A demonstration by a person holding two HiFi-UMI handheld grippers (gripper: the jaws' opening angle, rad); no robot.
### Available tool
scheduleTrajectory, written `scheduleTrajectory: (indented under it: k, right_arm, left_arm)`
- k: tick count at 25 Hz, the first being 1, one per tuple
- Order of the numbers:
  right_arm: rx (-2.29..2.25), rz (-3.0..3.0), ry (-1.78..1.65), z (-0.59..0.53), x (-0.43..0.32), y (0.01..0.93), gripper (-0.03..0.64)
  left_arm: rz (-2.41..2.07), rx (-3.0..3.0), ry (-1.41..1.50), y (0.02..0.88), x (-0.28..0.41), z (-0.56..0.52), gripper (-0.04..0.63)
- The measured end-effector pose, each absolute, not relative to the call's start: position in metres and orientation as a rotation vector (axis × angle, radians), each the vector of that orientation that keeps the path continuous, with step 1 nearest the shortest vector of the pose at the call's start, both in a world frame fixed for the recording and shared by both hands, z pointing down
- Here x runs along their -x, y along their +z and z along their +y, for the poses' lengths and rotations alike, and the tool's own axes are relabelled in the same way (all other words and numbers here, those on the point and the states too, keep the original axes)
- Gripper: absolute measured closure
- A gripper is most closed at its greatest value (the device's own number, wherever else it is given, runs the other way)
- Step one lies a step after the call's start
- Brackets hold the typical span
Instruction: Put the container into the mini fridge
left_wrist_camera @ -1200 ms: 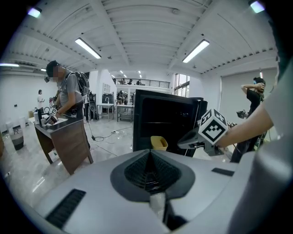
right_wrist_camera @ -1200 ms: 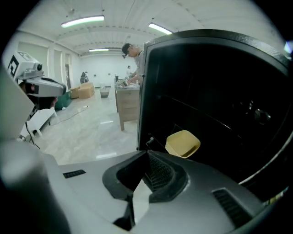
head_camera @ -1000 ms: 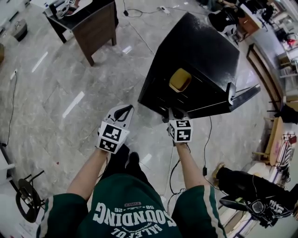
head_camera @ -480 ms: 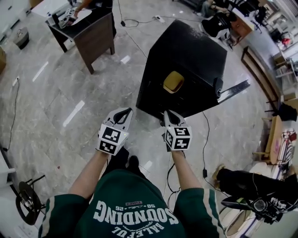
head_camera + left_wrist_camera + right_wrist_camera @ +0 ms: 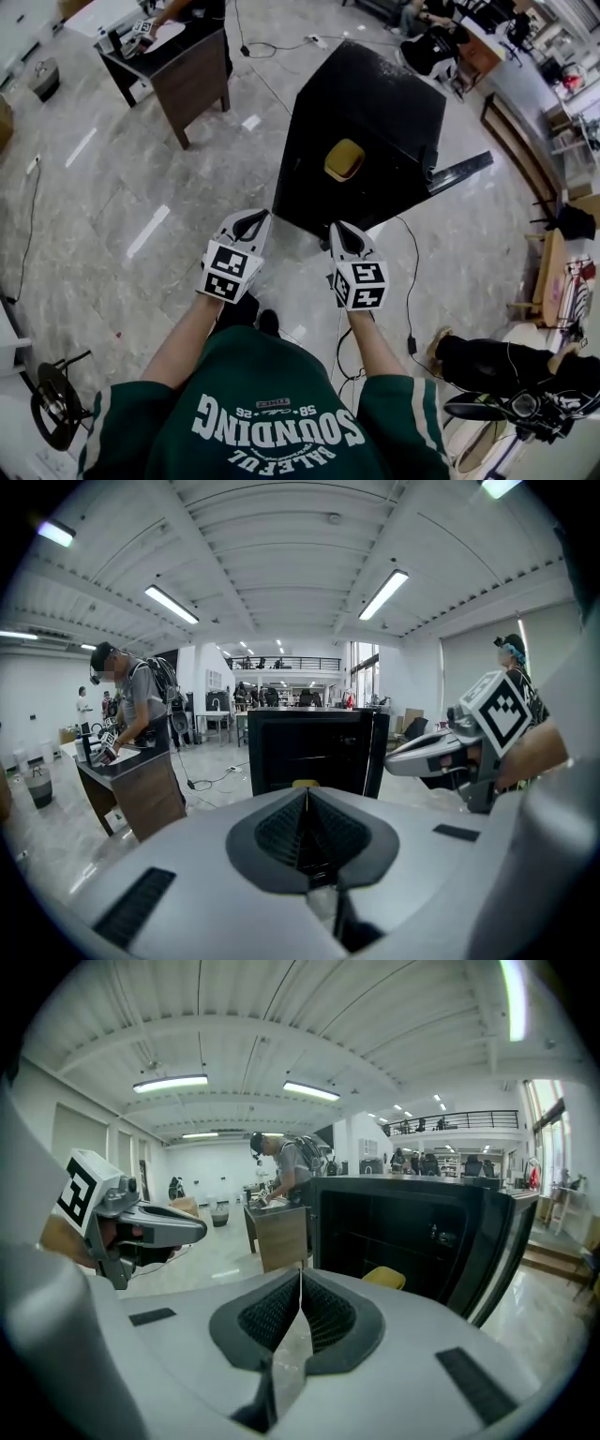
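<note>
A yellow container [image 5: 344, 158] sits on a shelf inside the black mini fridge [image 5: 375, 103], whose door [image 5: 457, 172] stands open to the right. The container [image 5: 385, 1278] also peeks over the right jaws in the right gripper view, and the fridge [image 5: 314, 750] faces me in the left gripper view. My left gripper [image 5: 251, 221] is shut and empty, held in front of the fridge's lower left. My right gripper [image 5: 339, 232] is shut and empty too, a short way back from the fridge opening. Each gripper shows in the other's view: left gripper [image 5: 192, 1230], right gripper [image 5: 398, 759].
A dark wooden desk [image 5: 183, 58] stands at the far left with a person [image 5: 131, 705] working at it. Cables [image 5: 412, 281] trail over the marble floor right of the fridge. A bench [image 5: 548, 272] and chairs line the right side.
Both grippers have pulled back from the fridge toward me. The right gripper, close to the fridge's opening a second ago, now hangs well clear. The container stays inside.
</note>
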State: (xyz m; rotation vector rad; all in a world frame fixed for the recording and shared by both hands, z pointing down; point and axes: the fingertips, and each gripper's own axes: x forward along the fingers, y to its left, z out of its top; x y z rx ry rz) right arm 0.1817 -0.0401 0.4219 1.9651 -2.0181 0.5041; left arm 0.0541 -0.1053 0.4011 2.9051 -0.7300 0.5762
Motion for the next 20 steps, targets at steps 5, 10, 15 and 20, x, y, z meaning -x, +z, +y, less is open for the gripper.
scheduleTrajectory:
  k: [5,10,15,20]
  right_arm:
    - [-2.005,-2.053,0.504,-0.025,-0.164,0.416,0.581]
    - [-2.011,-2.069,0.518,-0.015,-0.153,0.414,0.583]
    - [-1.99,-2.081,0.553,-0.008,-0.149,0.422,0.583]
    - [-1.971,-2.097,0.539,-0.006,-0.143,0.42,0.583]
  left_arm:
    - [-0.723,-2.916,0.566,0.396,-0.055,-0.098,0.581]
    - [-0.715,-2.924,0.566,0.392,-0.054,-0.09,0.58]
    - [-0.707,-2.927,0.592,0.397,-0.053,-0.082,0.58]
    - [-0.724,-2.94,0.574,0.391,-0.05,-0.079,0.58]
